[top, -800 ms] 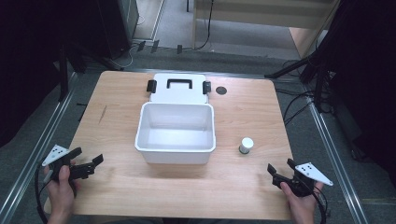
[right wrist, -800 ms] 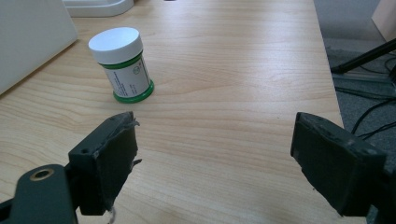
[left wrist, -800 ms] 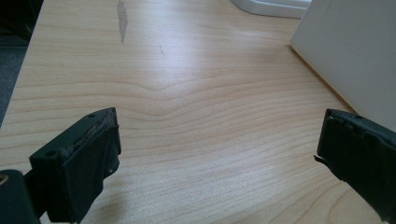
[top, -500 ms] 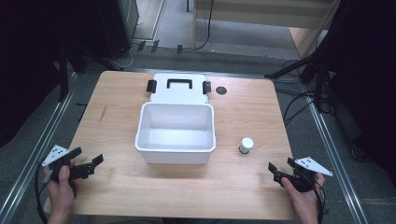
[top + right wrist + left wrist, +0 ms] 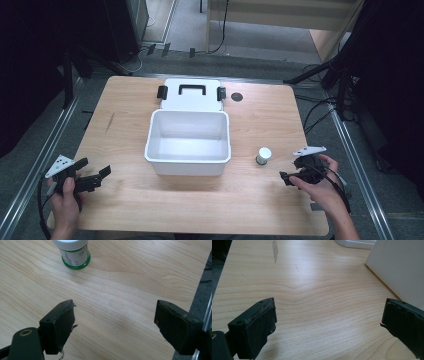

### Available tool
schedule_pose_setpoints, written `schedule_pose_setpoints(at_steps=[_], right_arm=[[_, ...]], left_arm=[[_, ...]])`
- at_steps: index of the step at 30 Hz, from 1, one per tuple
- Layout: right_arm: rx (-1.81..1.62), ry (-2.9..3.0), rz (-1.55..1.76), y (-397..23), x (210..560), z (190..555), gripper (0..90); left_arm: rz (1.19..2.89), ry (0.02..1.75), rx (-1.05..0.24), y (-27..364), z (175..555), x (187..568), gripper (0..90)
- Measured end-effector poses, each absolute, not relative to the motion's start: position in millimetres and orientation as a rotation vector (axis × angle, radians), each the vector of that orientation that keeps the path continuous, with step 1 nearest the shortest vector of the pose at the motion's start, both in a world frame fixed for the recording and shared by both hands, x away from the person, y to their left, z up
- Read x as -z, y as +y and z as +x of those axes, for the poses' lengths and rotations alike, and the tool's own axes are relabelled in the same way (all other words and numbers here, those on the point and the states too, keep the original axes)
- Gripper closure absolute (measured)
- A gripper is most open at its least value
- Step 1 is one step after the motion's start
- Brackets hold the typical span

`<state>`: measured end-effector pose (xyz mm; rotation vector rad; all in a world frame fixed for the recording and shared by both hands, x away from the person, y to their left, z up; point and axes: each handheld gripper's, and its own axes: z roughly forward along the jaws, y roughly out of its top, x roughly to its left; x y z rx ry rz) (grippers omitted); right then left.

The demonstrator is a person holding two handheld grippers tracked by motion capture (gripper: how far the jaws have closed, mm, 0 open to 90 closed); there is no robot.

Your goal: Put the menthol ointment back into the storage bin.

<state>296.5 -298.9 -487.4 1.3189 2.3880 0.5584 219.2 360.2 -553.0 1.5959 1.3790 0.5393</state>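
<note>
A white open bin [image 5: 150,150] stands in the middle of the wooden table, nothing visible inside it. Its white lid [image 5: 191,100], with a black handle and two black latches, lies flat behind it. A small white bottle [image 5: 263,155] with a green-edged label stands upright to the right of the bin; the right gripper view shows the bottle [image 5: 75,253] just ahead. My right gripper [image 5: 292,170] is open, a short way right of the bottle. My left gripper [image 5: 95,168] is open near the front left, with the bin's wall [image 5: 402,267] to its right.
A dark round hole [image 5: 237,97] sits in the table beside the lid. A scuff [image 5: 275,250] marks the wood at the left. Metal rails run along both sides of the table [image 5: 260,210], and cables lie on the floor to the right.
My right gripper has moved away from the front edge and leftward, closer to the bottle. The left gripper has stayed in place.
</note>
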Motion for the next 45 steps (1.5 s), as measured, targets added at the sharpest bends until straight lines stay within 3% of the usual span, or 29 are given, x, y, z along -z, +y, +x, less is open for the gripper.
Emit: schedule_pose_setpoints(at_steps=[23,45], right_arm=[[-0.162,2.723,1.264,-257,455,350,17.0],[-0.075,2.738,1.317,-212,455,378,21.6]], left_arm=[[1.587,1.377,-0.530,361,220,553,0.3],[1.585,1.377,-0.523,361,220,554,0.3]])
